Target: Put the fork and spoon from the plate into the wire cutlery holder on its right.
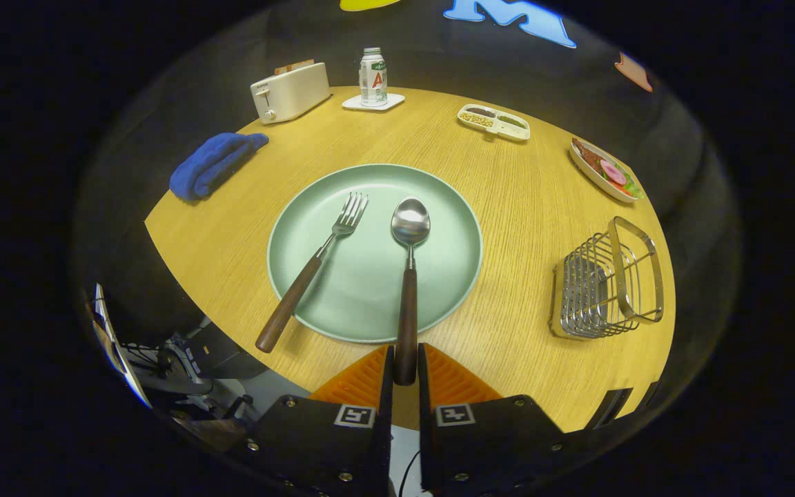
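Wood-grain tabletop (508, 207), light yellow-brown, round-edged, carries everything in view. Largest item on it: a pale green plate (301, 276), centred, just ahead of the gripper. Both utensils lie on the plate with heads pointing away. Right of the plate, apart from it and near the table's edge, stands the wire cutlery holder (604, 283), chrome, upright, with a loop handle; nothing visible inside it.

At the far left, a cream toaster (290, 91). Nearer and left of the plate, a folded blue cloth (212, 164). Far right, an oval dish (606, 172) with food on it. Beyond the plate, a small divided tray (494, 122) with dry bits, and a can (373, 76) standing on a white coaster (373, 103).

Fork (315, 266): metal tines on the plate's left half, dark wooden handle angled out over the near-left rim onto the table. Spoon (408, 276): bowl near plate centre, wooden handle running straight back over the near rim.

Gripper (404, 369): fingers nearly together, the spoon handle's end sitting in the narrow gap between them. Whether both press on it, cannot tell.
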